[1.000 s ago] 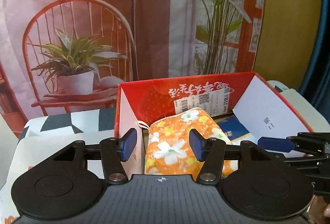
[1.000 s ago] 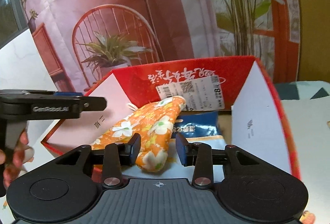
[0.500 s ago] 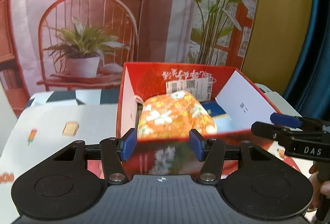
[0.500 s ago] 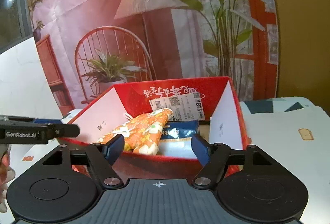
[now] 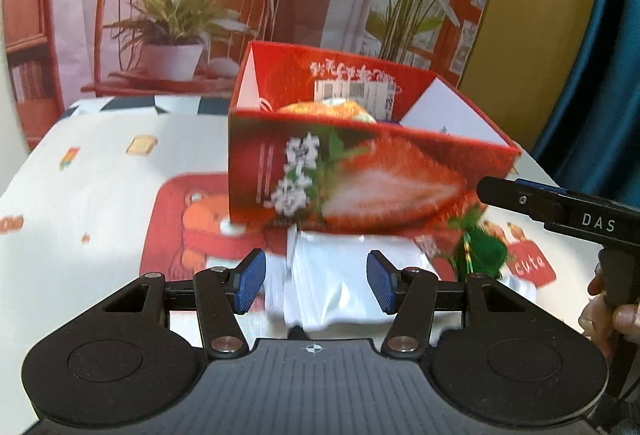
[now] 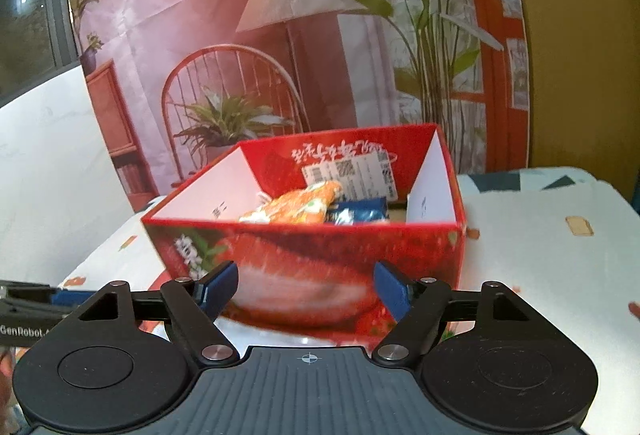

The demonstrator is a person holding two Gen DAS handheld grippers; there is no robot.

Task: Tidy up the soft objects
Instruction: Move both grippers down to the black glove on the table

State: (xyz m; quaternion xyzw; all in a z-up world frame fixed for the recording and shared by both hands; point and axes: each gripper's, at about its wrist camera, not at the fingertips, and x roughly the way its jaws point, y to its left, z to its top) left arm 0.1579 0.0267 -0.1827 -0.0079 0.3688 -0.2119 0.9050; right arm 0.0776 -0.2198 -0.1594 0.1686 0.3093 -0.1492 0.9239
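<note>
A red strawberry-print box stands on the table; it also shows in the right wrist view. Inside lie an orange floral soft pouch and a blue packet. In the left wrist view only the pouch's top shows over the rim. A white soft bundle lies on the table in front of the box, between the fingers of my open, empty left gripper. My right gripper is open and empty, just before the box's front wall. It appears at the right of the left view.
The tablecloth is white with small prints and a red bear picture. A small green ornament lies right of the white bundle. A printed backdrop with a chair and plants stands behind the table. A blue curtain hangs at the right.
Both grippers have pulled back and down from above the box to in front of it. The right gripper opened, leaving the orange pouch in the box. The white bundle came into the left view.
</note>
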